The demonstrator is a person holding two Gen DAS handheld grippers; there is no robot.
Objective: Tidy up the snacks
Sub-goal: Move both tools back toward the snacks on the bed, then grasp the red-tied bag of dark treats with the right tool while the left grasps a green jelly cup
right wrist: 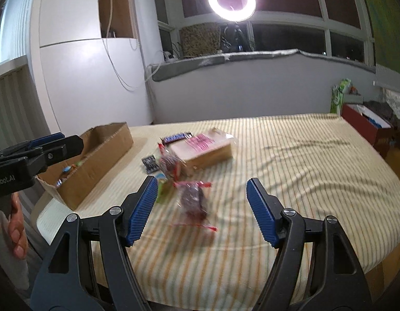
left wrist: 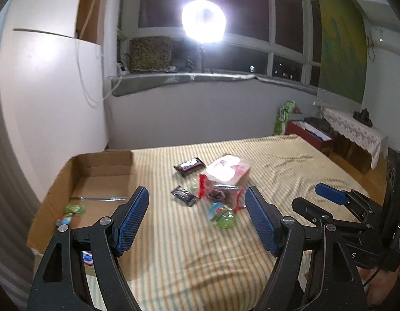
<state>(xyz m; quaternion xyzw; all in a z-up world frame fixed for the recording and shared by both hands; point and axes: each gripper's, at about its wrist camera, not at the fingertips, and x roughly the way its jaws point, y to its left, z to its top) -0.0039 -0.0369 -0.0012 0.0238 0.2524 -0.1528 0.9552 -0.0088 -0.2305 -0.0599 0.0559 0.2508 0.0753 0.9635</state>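
A shallow cardboard box (left wrist: 101, 178) sits at the left of the striped bed and also shows in the right wrist view (right wrist: 101, 153); a few small snacks (left wrist: 75, 209) lie inside it. Loose snacks lie mid-bed: a pink-and-white bread pack (left wrist: 229, 172), a dark chocolate bar (left wrist: 191, 166), a small dark packet (left wrist: 184, 195), a clear red-edged bag of dark pieces (right wrist: 193, 202) and a green jelly cup (left wrist: 222, 216). My left gripper (left wrist: 197, 220) is open and empty, above the bed before the pile. My right gripper (right wrist: 201, 210) is open and empty, around the red-edged bag from above.
The bed (right wrist: 290, 171) carries a yellow striped cover. A white cabinet (left wrist: 49, 98) stands left of the box. A ring light (right wrist: 231, 0) shines from the window sill. A red box (left wrist: 310, 134) and a lace-covered table (left wrist: 355, 132) stand at the right.
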